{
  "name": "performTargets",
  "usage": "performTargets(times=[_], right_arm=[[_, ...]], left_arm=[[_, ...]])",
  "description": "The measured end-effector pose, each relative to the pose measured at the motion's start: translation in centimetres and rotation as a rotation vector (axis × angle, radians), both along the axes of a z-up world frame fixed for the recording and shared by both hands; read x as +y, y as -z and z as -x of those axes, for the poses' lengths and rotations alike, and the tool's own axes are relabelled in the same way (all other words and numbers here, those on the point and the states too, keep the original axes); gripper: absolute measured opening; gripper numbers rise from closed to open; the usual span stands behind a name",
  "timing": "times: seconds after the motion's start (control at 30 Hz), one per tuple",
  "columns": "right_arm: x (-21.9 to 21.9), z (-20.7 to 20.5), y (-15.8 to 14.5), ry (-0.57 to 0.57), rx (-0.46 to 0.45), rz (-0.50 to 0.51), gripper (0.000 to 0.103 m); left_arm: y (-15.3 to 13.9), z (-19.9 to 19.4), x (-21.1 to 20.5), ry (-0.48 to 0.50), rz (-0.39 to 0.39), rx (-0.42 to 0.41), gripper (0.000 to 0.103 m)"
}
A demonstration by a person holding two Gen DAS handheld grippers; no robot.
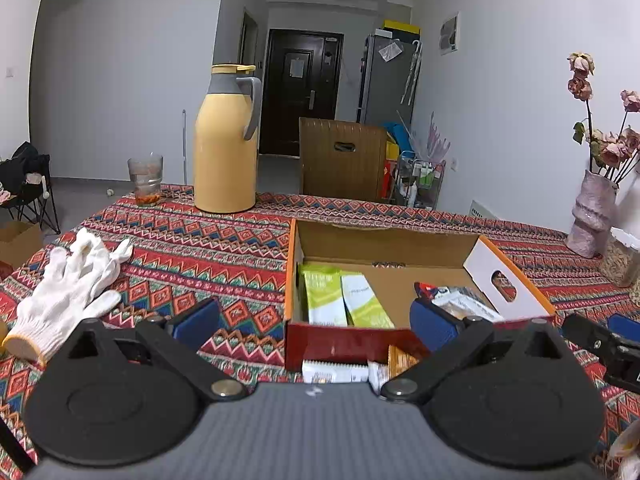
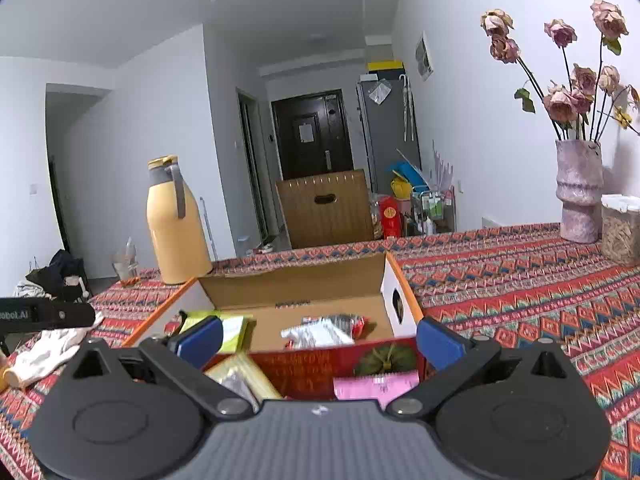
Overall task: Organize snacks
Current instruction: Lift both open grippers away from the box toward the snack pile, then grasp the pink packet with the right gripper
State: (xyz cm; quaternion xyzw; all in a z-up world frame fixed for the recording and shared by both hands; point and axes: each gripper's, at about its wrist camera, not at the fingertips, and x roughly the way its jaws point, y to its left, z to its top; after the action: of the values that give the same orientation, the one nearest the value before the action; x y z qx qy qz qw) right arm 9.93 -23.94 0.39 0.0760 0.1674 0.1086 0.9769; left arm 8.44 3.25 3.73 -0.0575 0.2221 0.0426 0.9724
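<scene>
An open cardboard box (image 1: 384,248) (image 2: 296,284) with orange edges and a red front wall sits on the patterned tablecloth. Inside lie two green-and-white packets (image 1: 344,296) (image 2: 232,330) on the left and a silver-and-red packet (image 1: 460,300) (image 2: 324,330) on the right. Several loose snack packets (image 1: 340,372) lie on the cloth just before the box front, among them a yellow packet (image 2: 240,380) and a pink packet (image 2: 376,386). My left gripper (image 1: 316,324) is open, held just before the box front. My right gripper (image 2: 318,336) is open too, fingers spread above the box's near wall.
A yellow thermos jug (image 1: 226,140) (image 2: 176,220) and a glass (image 1: 146,180) stand at the table's far left. White gloves (image 1: 68,292) (image 2: 44,350) lie left of the box. A pink vase of dried roses (image 2: 580,188) (image 1: 592,216) and a clear jar (image 2: 622,230) stand at the right.
</scene>
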Motion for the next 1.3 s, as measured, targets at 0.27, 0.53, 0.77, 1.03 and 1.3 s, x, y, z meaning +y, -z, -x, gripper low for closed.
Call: performTargets(times=[0.27, 0.53, 0.77, 1.03, 1.3], right_arm=[[-0.1, 2.3, 1.3, -0.008, 0.040, 0.007, 0.103], [-0.6, 4.0, 2.6, 0.002, 0.083, 0.025, 0.103], [-1.2, 5.3, 4.0, 0.014, 0.128, 0.049, 0.103], [-1.2, 4.7, 4.2, 0.024, 0.143, 0.060, 0.103], [-1.2, 2.1, 4.1, 0.018, 0.165, 0.094, 0.103]], left_arm=[[1.1, 2.0, 0.6, -0.003, 0.007, 0.028, 0.103], [2.5, 3.4, 0.8, 0.024, 0.008, 0.058, 0.103], [3.8, 4.7, 1.0, 0.038, 0.009, 0.086, 0.103], [3.8, 4.9, 1.0, 0.049, 0.016, 0.082, 0.103], [3.9, 4.1, 1.7, 0.050, 0.040, 0.090, 0.103]])
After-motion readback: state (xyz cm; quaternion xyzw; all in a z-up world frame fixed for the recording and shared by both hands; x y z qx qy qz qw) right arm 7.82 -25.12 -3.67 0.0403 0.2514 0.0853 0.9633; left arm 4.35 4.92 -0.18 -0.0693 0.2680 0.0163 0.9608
